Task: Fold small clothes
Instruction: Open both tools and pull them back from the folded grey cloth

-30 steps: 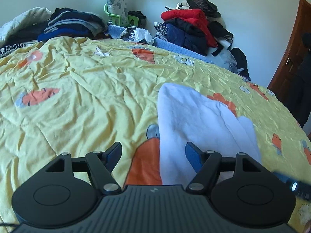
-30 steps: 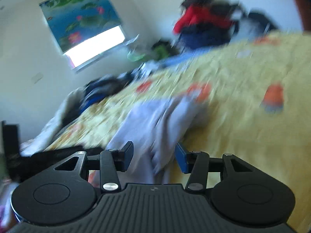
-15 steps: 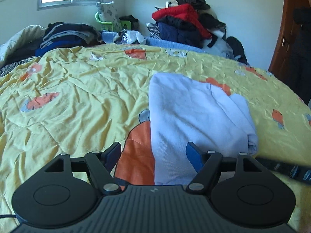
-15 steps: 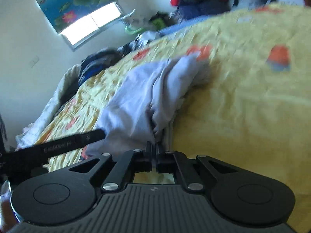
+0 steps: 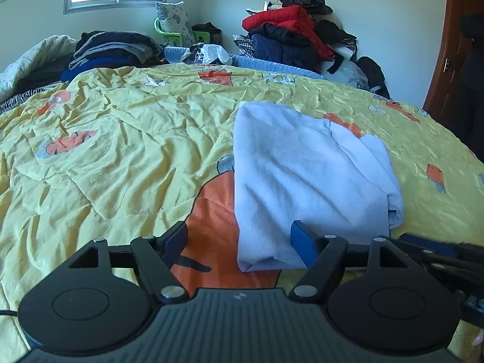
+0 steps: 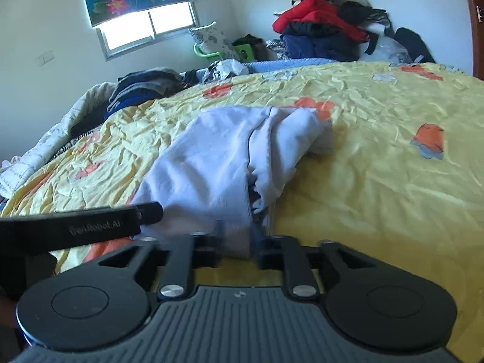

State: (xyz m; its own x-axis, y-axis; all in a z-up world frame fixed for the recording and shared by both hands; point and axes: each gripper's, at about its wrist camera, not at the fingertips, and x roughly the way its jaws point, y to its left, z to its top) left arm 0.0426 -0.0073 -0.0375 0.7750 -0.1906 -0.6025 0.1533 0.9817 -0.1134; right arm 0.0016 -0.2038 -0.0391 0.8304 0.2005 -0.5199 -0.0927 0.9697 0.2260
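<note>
A pale blue garment lies partly folded on the yellow bedspread; it also shows in the right wrist view. My left gripper is open, low over the bed, its right finger over the garment's near edge. My right gripper is partly open, with the garment's near right edge lying between its fingers. A left-gripper finger crosses the right wrist view at left.
Stacks of folded dark clothes sit at the far left of the bed. A heap of red and dark clothing stands against the far wall. A wooden door is at the right.
My right gripper closed at the garment's near edge half a second ago and has since opened partway. The garment's right side now lies folded over. My left gripper stayed open and drew back a little.
</note>
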